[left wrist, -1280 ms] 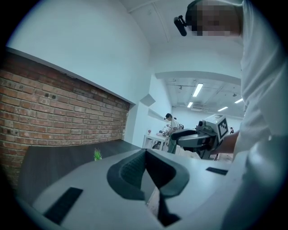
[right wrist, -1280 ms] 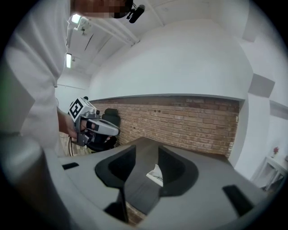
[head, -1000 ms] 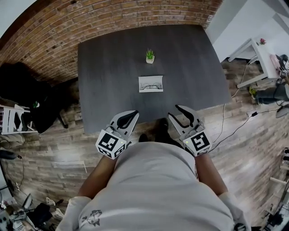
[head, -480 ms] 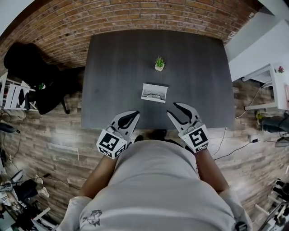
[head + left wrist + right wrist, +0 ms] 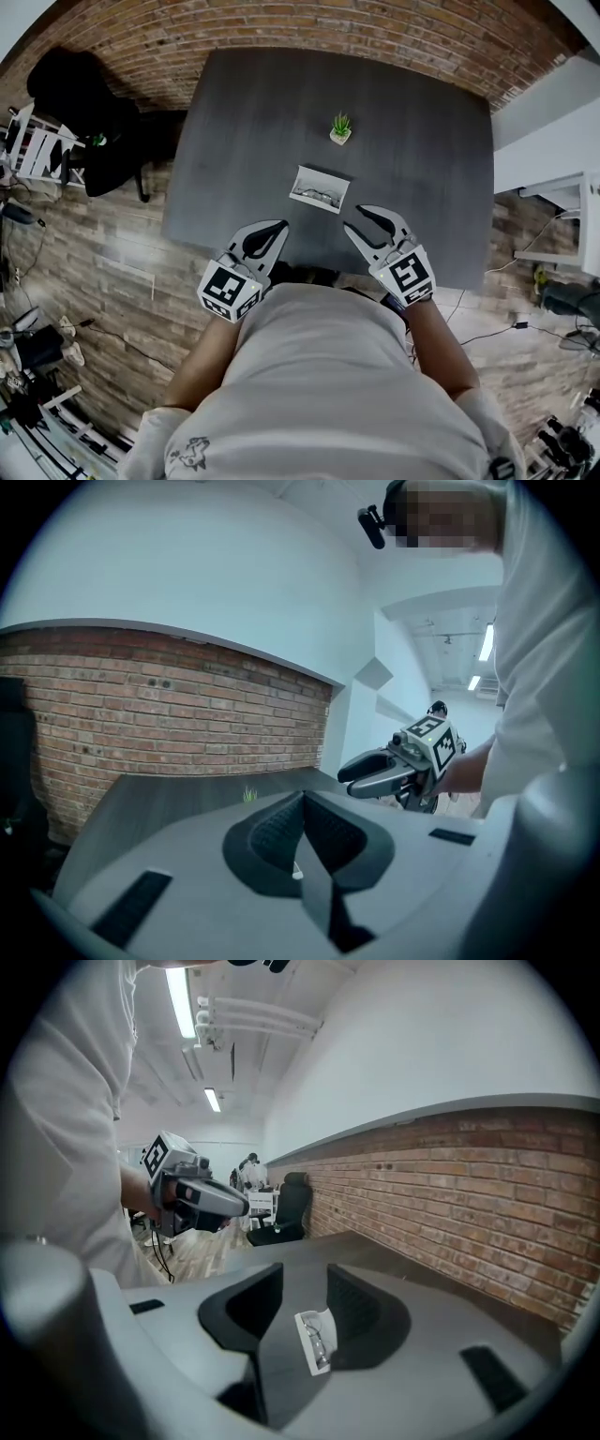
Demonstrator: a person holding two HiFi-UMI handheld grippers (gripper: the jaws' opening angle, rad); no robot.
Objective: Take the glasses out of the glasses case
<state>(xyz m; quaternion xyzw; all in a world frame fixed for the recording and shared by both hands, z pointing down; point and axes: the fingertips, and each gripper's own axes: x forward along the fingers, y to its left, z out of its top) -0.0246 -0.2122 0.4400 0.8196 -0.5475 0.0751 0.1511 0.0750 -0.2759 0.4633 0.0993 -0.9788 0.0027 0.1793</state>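
Head view from above: I hold both grippers over the counter's (image 5: 422, 150) near edge, touching nothing. The left gripper's (image 5: 277, 227) fingers are pressed together; the right gripper's (image 5: 353, 218) stand apart, empty. Beyond them the open glasses case (image 5: 319, 188) lies mid-counter, glasses (image 5: 317, 195) inside. A small potted plant (image 5: 340, 128) stands farther back. I judge the task unstarted: reaching, gripping and lifting all remain.

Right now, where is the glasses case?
Head view, centre: the glasses case lies on the dark table, just on the near side of the potted plant.

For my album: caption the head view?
Left gripper shut, right gripper open, both short of the open glasses case on a table.
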